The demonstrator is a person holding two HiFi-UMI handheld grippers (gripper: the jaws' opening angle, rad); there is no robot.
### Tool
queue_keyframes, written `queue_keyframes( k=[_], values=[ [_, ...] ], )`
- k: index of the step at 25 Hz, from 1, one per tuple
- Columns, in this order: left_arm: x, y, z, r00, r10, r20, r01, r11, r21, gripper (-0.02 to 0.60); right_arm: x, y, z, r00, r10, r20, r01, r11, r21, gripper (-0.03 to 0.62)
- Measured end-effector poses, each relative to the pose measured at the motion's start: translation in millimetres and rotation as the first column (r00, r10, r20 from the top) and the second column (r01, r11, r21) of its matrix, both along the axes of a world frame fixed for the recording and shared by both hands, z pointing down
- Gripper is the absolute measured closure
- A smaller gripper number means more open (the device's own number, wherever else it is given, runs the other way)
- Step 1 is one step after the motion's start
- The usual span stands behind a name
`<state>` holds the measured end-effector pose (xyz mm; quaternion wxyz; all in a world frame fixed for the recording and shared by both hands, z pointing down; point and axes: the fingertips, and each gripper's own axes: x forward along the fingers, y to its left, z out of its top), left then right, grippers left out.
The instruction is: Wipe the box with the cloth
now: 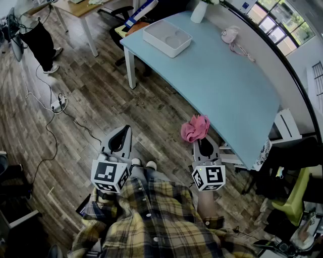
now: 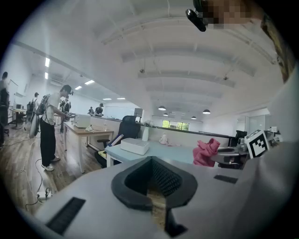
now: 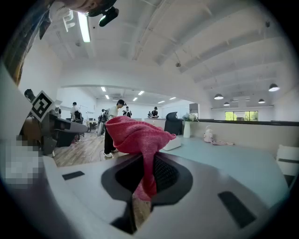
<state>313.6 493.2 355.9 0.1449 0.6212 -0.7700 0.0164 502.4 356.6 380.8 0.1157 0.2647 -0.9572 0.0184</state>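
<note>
In the head view, two tools are hovering over the wooden floor (image 1: pixel 96 95), on the near side of the light blue surface (image 1: pixel 217 80). The left tool (image 1: pixel 122 134) is hanging well clear of the surface's near edge. The right tool (image 1: pixel 204 143) is sitting close to that edge and is carrying one pink cloth (image 1: pixel 196 127), bunched up at its tip and not touching the surface. One white box (image 1: pixel 167 37), open on top, is resting on the surface near its far left corner. One white vase (image 1: pixel 199 11) is standing at the surface's far edge, beyond the box.

In the left gripper view, the left tool's jaws are pressing together with nothing between them. The tool is pointing towards the surface, where the single box (image 2: pixel 134 146) is lying at the left end. The cloth (image 2: pixel 205 151) is showing off to the right of it, bunched at the right tool's tip.

In the right gripper view, the right tool's jaws are pinching a strip of the cloth (image 3: pixel 138 135), and the rest of it is standing up in a heap above them. A corner of the box is peeking out on the surface just behind the cloth, with the vase (image 3: pixel 187 129) farther back along the surface.
</note>
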Motion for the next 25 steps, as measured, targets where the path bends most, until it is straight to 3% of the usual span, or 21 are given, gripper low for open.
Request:
queue_keyframes(
  k=[13,18,25],
  values=[
    [-30.6,0.7,15.9,0.997,-0.081,0.007,0.082,0.996,-0.044,0.592,-42.5,-12.8,11.1,0.996,-0.086,0.011,0.086,0.996,-0.02,0.553],
    [-71.8,-14.9,21.5,0.997,-0.08,0.011,0.08,0.996,-0.042,0.592,-86.1,-26.5,12.8,0.995,-0.096,0.01,0.096,0.995,-0.014,0.553],
    [-154.8,-48.7,16.8,1.0,-0.027,-0.009,0.027,0.999,-0.031,0.471,-172.1,-51.3,8.1,0.996,-0.086,0.01,0.086,0.996,-0.013,0.553]
  ],
)
